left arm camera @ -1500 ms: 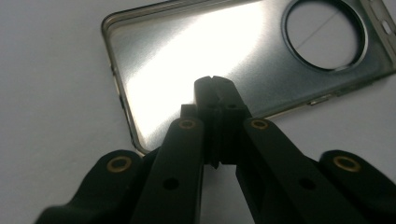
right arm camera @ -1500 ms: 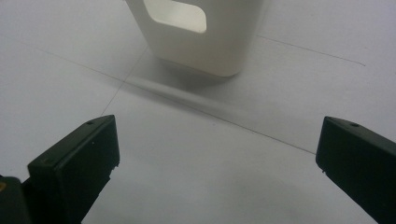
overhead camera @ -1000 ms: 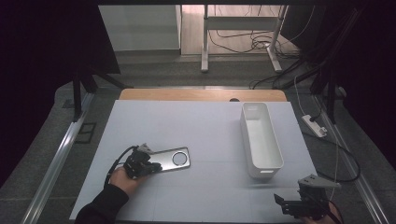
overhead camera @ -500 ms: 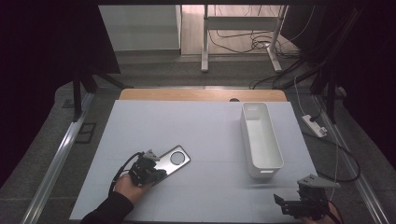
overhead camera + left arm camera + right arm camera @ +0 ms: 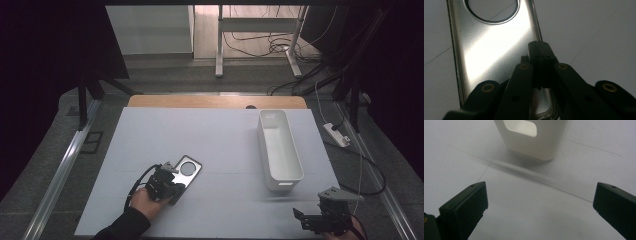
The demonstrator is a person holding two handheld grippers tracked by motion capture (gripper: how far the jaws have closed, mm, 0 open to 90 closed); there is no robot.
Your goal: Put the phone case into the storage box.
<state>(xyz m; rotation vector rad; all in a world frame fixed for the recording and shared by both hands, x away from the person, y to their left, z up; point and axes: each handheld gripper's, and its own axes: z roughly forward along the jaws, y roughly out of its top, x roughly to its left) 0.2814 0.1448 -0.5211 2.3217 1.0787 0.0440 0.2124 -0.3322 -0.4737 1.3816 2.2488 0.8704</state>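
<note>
Since the earlier frames the metal plate has swung on the table: it lay nearly level across the high view and now points up and to the right, its round hole at the far end, and the left gripper has shifted with it. The right gripper has kept its place at the near right corner.

In the left gripper view the two black jaws stand closed together over the near end of the metal plate, beside its right edge. The left gripper appears to be clamped on that edge, though the dark jaws hide the contact itself, so a press from above cannot be ruled out. The plate stretches straight ahead of the fingertips, with the hole at its far end.

The right gripper has its jaws spread wide with nothing between them; the white bin stands just ahead of it, its handle cutout facing the camera.

As a judgement, the work is at an early stage: the plate is in hand and has been turned toward the white bin, which looks empty. What is probably left is carrying the plate across to the right and setting it in the bin, well apart from the left gripper.
</note>
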